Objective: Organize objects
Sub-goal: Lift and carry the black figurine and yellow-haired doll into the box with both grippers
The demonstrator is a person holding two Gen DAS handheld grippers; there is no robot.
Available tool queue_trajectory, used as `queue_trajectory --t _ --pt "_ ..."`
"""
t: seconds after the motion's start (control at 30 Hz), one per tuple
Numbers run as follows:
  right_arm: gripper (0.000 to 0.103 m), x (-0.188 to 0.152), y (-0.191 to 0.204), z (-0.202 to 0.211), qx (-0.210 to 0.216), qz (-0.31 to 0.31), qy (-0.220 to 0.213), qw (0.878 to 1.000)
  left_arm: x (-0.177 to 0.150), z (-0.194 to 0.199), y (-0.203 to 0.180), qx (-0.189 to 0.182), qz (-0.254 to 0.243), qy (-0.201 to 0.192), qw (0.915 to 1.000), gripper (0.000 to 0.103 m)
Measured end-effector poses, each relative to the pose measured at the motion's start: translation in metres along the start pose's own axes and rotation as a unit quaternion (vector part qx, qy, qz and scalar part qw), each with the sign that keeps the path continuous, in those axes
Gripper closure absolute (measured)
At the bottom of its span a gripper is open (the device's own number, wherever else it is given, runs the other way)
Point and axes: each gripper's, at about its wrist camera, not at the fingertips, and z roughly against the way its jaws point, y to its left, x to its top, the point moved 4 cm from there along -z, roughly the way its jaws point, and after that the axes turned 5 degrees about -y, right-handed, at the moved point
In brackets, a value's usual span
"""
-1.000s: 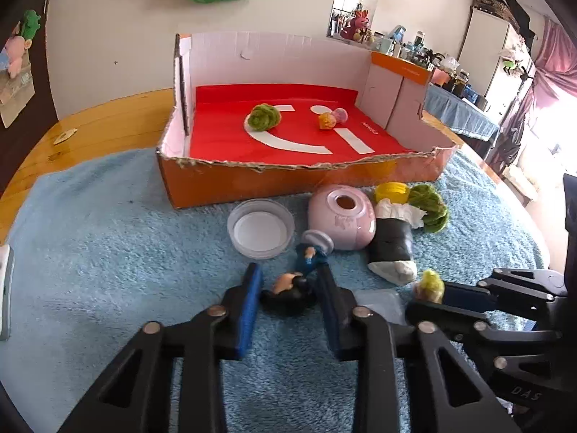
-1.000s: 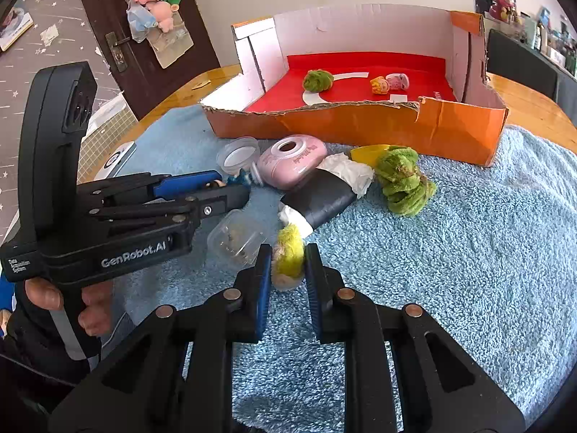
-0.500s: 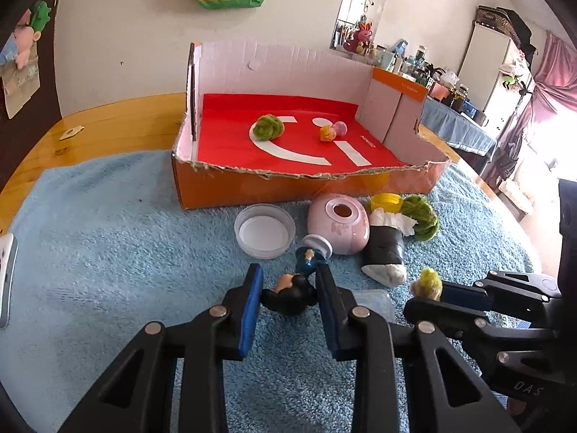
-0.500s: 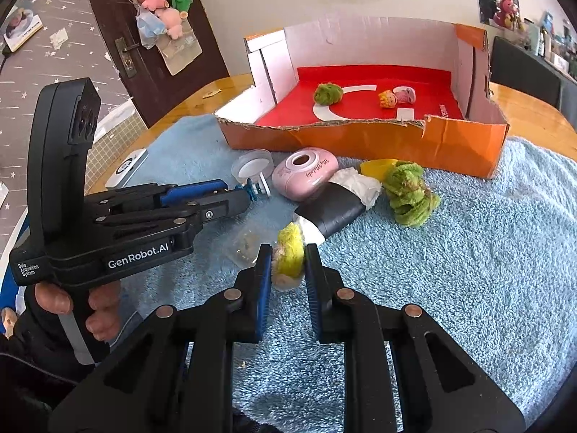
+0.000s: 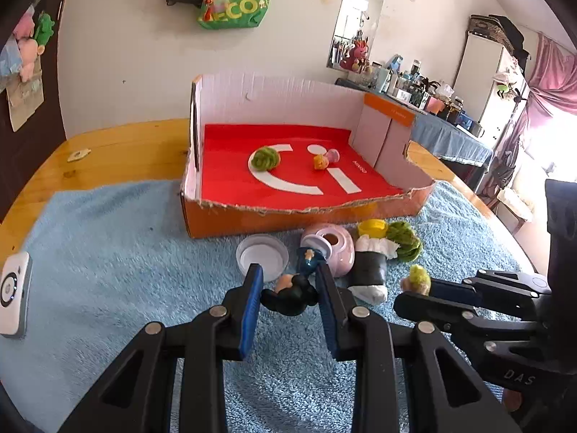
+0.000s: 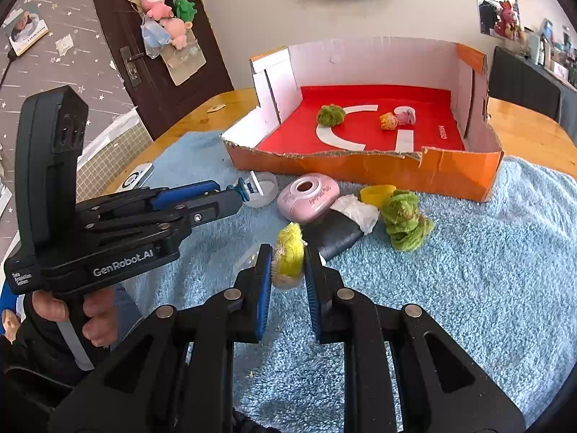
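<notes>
Ahead of both jaws, beyond a fluffy light-blue towel spread over the wooden table: an open orange cardboard box with a red floor. Between box and jaws, a pink rounded plastic container beside a black roll with white ends. Left gripper clenched on a small black-haired toy figurine. Right gripper clamped on a small yellow fuzzy plush toy, both toys raised above the towel.

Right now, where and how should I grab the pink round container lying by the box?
Probably across the pink container at its rounded sides, coming from above: it lies with its opening up, and the black roll and clear lid crowd its flanks.
</notes>
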Motion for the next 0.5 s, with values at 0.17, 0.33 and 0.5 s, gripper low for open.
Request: queue_trajectory --t 0.17,0.33,0.5 --pt "0.086 0.005 -0.001 0.003 -0.003 0.001 -0.008 1.000 0.006 0.003 -0.002 -0.001 0.000 -0.006 1.0000 0.071" --pt "0.086 0.015 -0.002 0.007 -0.005 0.003 -0.021 1.000 0.011 0.007 -0.004 -0.001 -0.001 -0.014 0.9999 0.071" --pt "0.086 0.024 -0.003 0.009 -0.006 0.006 -0.031 0.999 0.018 0.007 -0.005 0.001 -0.004 -0.019 0.9998 0.071"
